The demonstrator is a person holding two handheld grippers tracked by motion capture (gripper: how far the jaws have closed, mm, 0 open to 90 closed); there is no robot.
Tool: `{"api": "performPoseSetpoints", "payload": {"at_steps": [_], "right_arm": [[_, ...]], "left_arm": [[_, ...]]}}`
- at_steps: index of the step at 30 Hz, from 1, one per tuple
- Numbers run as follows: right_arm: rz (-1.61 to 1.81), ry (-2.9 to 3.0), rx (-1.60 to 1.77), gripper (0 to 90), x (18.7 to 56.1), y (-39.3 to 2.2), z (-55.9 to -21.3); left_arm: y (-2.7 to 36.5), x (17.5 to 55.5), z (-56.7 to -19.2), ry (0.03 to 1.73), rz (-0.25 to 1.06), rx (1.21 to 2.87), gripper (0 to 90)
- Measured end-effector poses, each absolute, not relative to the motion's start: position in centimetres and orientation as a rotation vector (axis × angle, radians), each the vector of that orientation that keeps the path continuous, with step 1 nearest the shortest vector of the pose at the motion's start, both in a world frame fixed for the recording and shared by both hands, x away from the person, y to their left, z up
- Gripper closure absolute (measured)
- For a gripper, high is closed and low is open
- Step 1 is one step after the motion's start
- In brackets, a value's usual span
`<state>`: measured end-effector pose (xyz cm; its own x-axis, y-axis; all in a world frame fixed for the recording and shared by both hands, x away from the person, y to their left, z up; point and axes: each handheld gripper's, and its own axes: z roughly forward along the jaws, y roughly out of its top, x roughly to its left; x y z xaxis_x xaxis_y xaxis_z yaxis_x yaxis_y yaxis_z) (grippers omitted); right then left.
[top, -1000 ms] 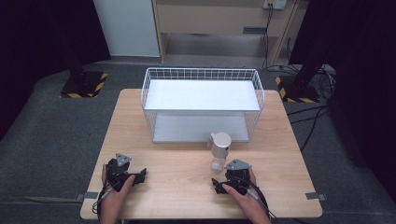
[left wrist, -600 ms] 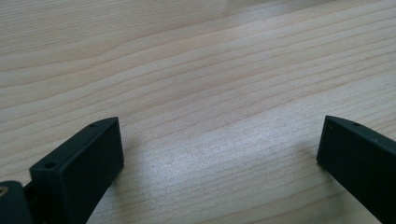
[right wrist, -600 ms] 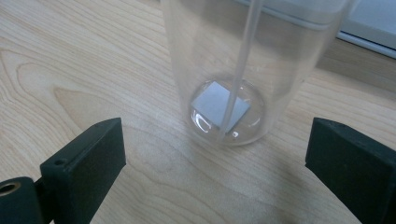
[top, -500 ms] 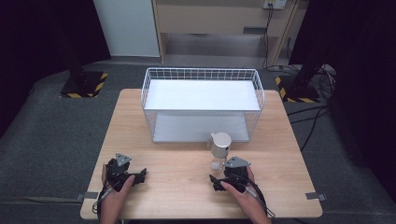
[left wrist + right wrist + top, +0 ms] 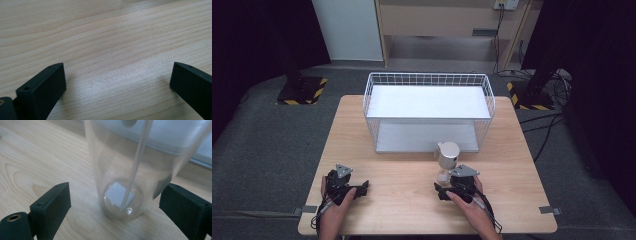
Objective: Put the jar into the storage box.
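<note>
We judge the step in hand to be the approach to a grasp: the right gripper [image 5: 443,190] sits on the wooden table [image 5: 412,185], aimed at the clear bottle [image 5: 125,170], and nothing is held yet. The bottle stands upright near the middle of the table's near half, just in front of the white wire basket [image 5: 428,112], its grey lid [image 5: 448,152] uppermost.

Jaw state, right: apart, one on each side of the bottle's base, neither touching the wall as far as we can tell. Jaw state, left: apart as well, over bare wood; the left gripper [image 5: 360,188] rests well apart from the bottle, near the table's left front corner.

Next move, in our judgement: ease the right gripper forward a little so the pads meet the body squarely, then close gently, since the smooth clear wall may slip.

View comparison: the right gripper view shows the transparent wall, a thin straw [image 5: 136,167] running down inside and the round base, which the high view hides under the lid. The high view gives the layout of basket, both hands and table edges.
</note>
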<state>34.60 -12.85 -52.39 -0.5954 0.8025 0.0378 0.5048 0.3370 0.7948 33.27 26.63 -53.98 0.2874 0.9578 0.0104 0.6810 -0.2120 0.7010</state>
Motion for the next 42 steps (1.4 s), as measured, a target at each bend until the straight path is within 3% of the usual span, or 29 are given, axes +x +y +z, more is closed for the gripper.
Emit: {"api": "performPoseSetpoints", "payload": {"at_steps": [42], "right_arm": [[1.266, 2.061, 1.119, 31.3, 36.0, -12.3, -52.2]], "left_arm": [[26.6, 33.3, -54.0, 1.462, 0.610, 1.973, 0.0]]}}
